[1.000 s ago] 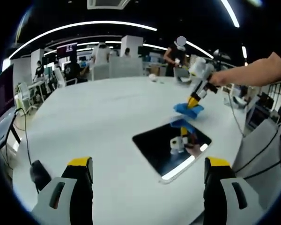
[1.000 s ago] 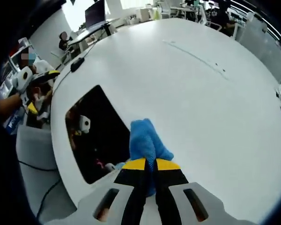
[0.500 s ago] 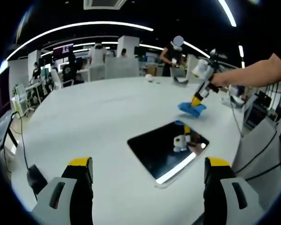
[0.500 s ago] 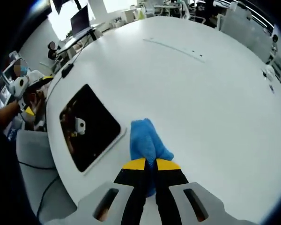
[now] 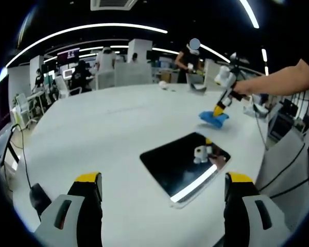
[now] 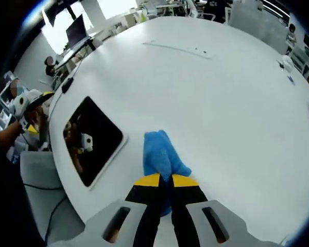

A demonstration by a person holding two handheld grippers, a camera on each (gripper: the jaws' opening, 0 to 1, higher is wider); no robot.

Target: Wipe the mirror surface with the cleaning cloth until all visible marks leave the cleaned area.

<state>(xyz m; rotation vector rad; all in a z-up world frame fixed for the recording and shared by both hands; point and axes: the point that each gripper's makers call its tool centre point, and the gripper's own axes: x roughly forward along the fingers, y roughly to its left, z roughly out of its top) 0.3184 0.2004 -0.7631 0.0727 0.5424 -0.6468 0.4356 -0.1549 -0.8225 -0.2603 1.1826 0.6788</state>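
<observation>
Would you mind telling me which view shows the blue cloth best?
The right gripper view: the cloth sits large and central, pinched in the right gripper. In the left gripper view it is a small blue patch beyond the mirror.

the right gripper (image 5: 217, 109) has carried the cloth (image 6: 161, 158) away from the mirror (image 6: 91, 139).

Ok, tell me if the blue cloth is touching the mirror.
Apart. The left gripper view shows white table between the blue cloth and the mirror; the right gripper view shows the same gap.
</observation>
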